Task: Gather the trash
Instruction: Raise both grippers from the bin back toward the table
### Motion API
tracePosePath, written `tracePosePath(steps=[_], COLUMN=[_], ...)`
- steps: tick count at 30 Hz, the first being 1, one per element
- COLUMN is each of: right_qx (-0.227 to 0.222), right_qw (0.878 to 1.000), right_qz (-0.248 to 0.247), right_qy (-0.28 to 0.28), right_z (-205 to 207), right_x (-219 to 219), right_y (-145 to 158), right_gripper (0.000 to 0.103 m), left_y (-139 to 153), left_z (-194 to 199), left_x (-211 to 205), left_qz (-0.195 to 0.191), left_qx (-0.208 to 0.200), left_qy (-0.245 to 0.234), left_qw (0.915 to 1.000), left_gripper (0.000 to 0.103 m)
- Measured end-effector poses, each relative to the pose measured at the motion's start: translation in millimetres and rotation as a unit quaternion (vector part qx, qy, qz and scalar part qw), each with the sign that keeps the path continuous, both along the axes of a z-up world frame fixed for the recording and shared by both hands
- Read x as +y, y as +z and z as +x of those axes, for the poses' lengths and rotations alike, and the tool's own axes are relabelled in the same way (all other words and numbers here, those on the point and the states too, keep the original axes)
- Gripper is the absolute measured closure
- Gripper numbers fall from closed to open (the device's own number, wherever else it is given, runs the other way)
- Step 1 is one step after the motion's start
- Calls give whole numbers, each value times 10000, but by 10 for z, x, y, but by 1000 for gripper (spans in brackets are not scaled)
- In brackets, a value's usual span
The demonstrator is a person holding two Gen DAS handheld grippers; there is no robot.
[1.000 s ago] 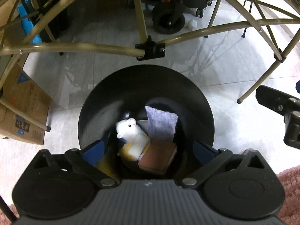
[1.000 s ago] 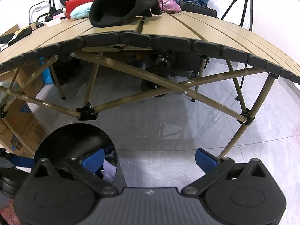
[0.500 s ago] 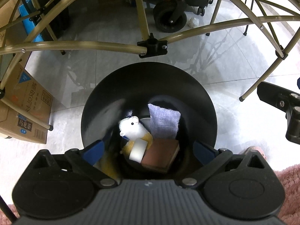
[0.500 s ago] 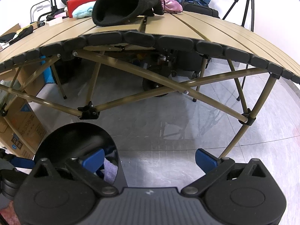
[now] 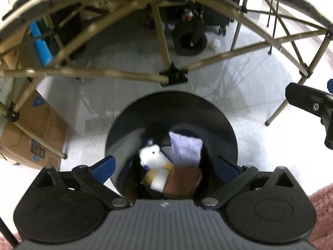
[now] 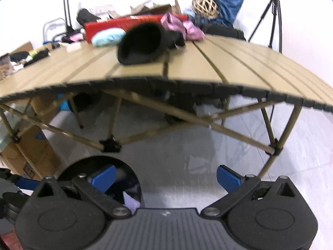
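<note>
My left gripper (image 5: 164, 164) hangs over the round black plastic trash bin (image 5: 145, 112) on the pale tiled floor (image 5: 239, 79), its blue-padded fingers (image 5: 104, 165) spread wide with nothing between them. Inside the bin lie a small white plush toy (image 5: 150, 155), a lavender cloth piece (image 5: 185, 149) and a reddish-brown flat block (image 5: 183, 182), close together. My right gripper (image 6: 165, 177) is also spread wide and empty, facing the tan slatted folding table (image 6: 208, 66). On that table rests a black knitted hat (image 6: 143, 44), with a pink crumpled cloth (image 6: 183, 28) just behind it. The bin shows at the lower left of this view.
</note>
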State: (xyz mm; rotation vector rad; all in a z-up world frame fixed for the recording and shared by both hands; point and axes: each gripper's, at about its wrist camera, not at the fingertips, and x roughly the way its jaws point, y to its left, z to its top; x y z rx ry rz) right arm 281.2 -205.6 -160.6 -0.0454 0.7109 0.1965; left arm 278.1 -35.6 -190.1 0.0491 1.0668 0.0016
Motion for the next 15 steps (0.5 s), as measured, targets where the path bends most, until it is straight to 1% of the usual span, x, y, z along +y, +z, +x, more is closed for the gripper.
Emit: tracePosePath(steps=[7, 15], right_qx=[-331, -608], right_qw=[9991, 9970], right_qz=[173, 307], right_qy=[201, 372], right_z=[-76, -197], right_x=[14, 51], right_y=[127, 247], right_gripper=[0, 0], left_y=[236, 504], left_z=[-111, -274], left_x=[13, 64], left_qz=[152, 313], left_qx=[-574, -1269], left_qy=[-75, -30], left_qw=[9982, 9914], left_gripper=[0, 0])
